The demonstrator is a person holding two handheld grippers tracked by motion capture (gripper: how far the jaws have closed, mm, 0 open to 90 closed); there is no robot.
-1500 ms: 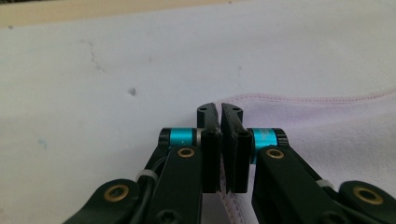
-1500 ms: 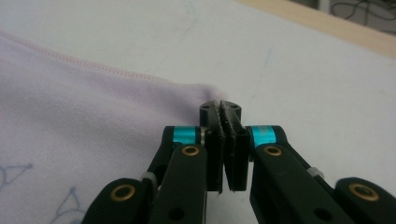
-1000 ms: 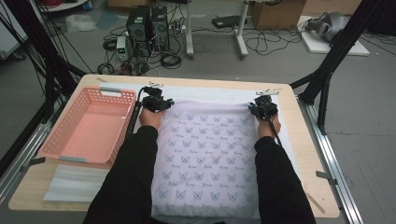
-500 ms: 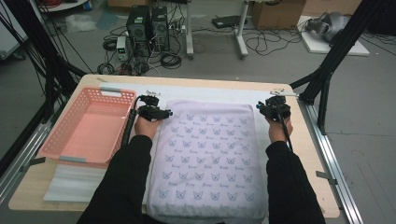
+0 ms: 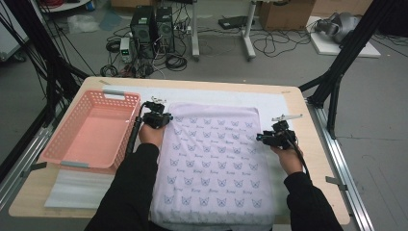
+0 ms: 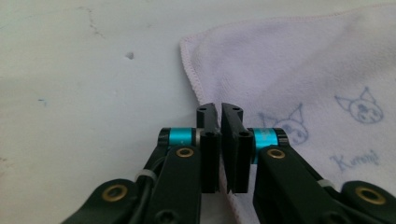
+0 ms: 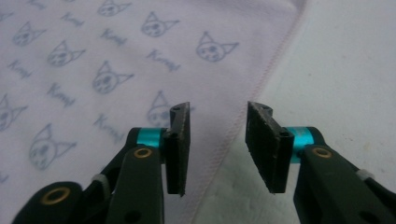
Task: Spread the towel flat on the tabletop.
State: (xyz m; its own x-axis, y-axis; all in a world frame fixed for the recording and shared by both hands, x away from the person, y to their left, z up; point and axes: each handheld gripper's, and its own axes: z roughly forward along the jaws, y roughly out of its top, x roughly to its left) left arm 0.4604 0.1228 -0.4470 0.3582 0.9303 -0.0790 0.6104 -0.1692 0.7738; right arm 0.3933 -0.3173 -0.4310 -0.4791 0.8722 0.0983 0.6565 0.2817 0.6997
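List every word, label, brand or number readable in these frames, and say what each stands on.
"Kuromi", or close to it, in cursive: repeated under each small cat-like face printed on the pale lilac towel; the letters are soft, so the spelling is uncertain.
High view: the same print on the towel is too small to read.
Pink basket, table and computer towers: no readable text.

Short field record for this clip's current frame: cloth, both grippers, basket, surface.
cloth: lilac towel with cat print, spread flat
left gripper: at the towel's left edge near the far corner, jaws just closed, almost together; grip on hem not clear
right gripper: open, astride the towel's right edge
basket: pink basket, left of towel
surface: wooden table with white mat
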